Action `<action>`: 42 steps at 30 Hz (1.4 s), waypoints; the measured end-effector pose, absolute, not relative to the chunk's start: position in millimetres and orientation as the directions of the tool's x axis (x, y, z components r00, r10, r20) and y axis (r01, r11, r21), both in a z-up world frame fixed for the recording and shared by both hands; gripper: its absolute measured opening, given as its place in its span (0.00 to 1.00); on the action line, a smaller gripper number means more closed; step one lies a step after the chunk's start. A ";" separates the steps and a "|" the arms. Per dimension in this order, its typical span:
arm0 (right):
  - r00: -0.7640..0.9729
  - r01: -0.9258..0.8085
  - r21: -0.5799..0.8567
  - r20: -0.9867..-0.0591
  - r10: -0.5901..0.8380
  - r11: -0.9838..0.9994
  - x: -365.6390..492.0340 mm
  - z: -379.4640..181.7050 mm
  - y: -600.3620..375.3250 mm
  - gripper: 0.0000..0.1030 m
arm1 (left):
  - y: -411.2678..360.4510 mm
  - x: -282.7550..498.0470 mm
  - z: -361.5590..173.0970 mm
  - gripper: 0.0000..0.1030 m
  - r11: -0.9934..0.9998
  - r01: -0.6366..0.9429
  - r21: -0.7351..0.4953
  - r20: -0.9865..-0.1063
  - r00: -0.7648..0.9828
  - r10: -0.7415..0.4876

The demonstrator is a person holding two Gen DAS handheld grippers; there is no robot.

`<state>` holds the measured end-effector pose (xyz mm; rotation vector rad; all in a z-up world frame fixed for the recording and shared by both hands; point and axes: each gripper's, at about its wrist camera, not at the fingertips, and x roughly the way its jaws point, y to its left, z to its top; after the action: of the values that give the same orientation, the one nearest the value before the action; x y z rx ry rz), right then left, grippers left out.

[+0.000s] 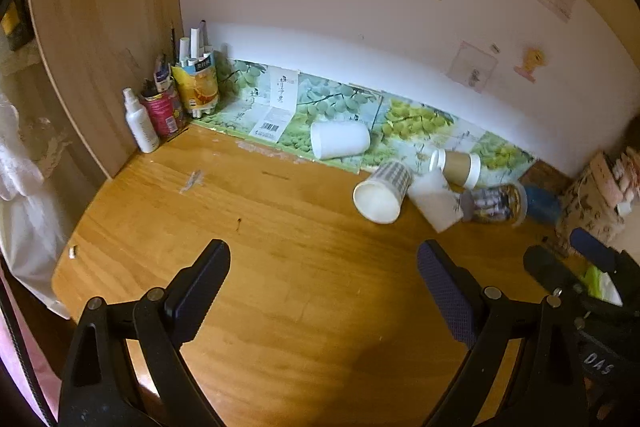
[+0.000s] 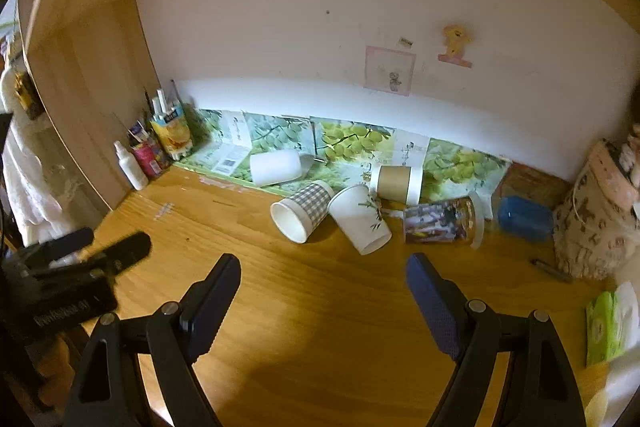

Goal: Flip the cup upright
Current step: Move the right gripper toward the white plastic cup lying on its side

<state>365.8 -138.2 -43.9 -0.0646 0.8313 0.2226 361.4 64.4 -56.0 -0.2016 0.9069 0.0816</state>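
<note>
Jaws: both sets stand wide apart and hold nothing. Left gripper point(image 1: 324, 267) and right gripper point(image 2: 324, 279) hover above the bare front part of the wooden desk surface point(image 2: 280, 307), side by side; each shows at the edge of the other's view.

Cups, all lying on their sides toward the back edge of the surface, right of centre:
- Plain white paper cup point(image 2: 276, 167), furthest back, resting on the green grape-print paper sheet point(image 2: 352, 143) that lines the back edge.
- Grey-checked paper cup with white interior point(image 2: 302, 213), mouth toward the front, on bare wood.
- White paper cup with a green leaf sprig print point(image 2: 362, 223), touching the checked cup's right flank, mouth toward the front right.
- Brown kraft paper cup with white rims point(image 2: 396, 183), behind the sprig cup, on the printed sheet.
- Photo-printed clear plastic cup point(image 2: 440, 221), just right of the sprig cup.
- Blue translucent cup point(image 2: 522, 219), further right, near the back right corner.

Other items:
- White spray bottle point(image 1: 140, 121), red can point(image 1: 162, 111) and yellow cut carton holding pens point(image 1: 198, 83), back left corner.
- Beige patterned fabric bag point(image 2: 596, 227), right edge.
- Green tissue packet point(image 2: 612, 323), front right.
</note>
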 end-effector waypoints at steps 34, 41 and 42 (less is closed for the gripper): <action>0.608 -0.706 -0.413 -0.771 0.192 0.575 555.0 -105.8 -36.2 0.83 | 129.1 459.3 -129.9 0.93 0.937 -0.218 -0.272 -0.765 0.640 -0.073; 0.583 -0.750 -0.447 -0.794 0.170 0.487 588.6 -124.9 -16.9 0.83 | 153.8 471.0 -147.6 0.93 0.903 -0.183 -0.388 -0.766 0.610 -0.205; 0.583 -0.754 -0.450 -0.794 0.172 0.479 592.5 -126.5 -14.4 0.83 | 158.1 472.5 -150.7 0.93 0.898 -0.178 -0.403 -0.763 0.607 -0.222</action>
<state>592.5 -14.4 -126.5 -0.8985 0.7523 0.6351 472.5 158.1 -150.7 -0.4722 0.9270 -0.0264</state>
